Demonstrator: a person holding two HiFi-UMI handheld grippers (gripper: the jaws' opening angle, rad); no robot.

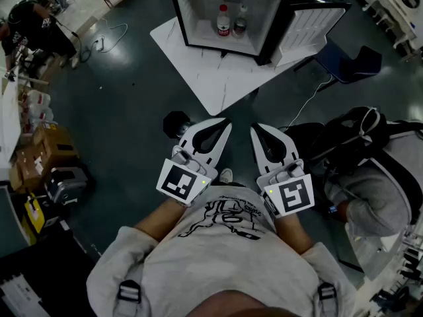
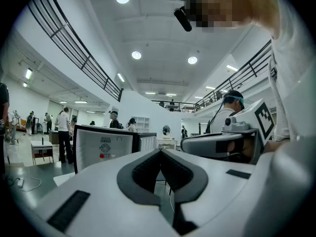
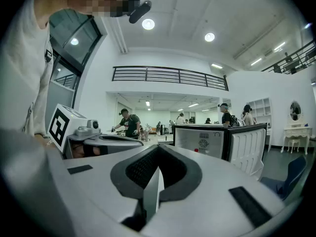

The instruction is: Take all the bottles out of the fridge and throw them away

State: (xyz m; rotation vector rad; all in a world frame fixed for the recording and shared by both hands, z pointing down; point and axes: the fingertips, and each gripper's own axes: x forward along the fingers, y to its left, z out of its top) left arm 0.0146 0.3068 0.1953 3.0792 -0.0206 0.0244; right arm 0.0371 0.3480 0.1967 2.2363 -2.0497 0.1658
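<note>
No writing legible anywhere. Black-and-white square markers on each gripper's cube, and a dark print on the grey shirt (image 1: 225,220), not readable.

Mini fridge (image 1: 198,12) standing open on a white panel (image 1: 218,84) laid on the dark floor, with its door (image 1: 310,22) swung out to the right in the head view. A round emblem and a red spot on the back wall seen from both gripper views, too blurred to read.

Inside, upright and side by side: a red-labelled bottle (image 1: 223,20) and, just to its right, a clear bottle (image 1: 240,21) with a darker label. Print on both too small to make out.

Left gripper (image 1: 223,123) and right gripper (image 1: 254,129) held side by side close to the body, tips aimed toward the fridge. Both well apart from the fridge and the two bottles. Jaws of each closed tip to tip, with nothing between them.
</note>
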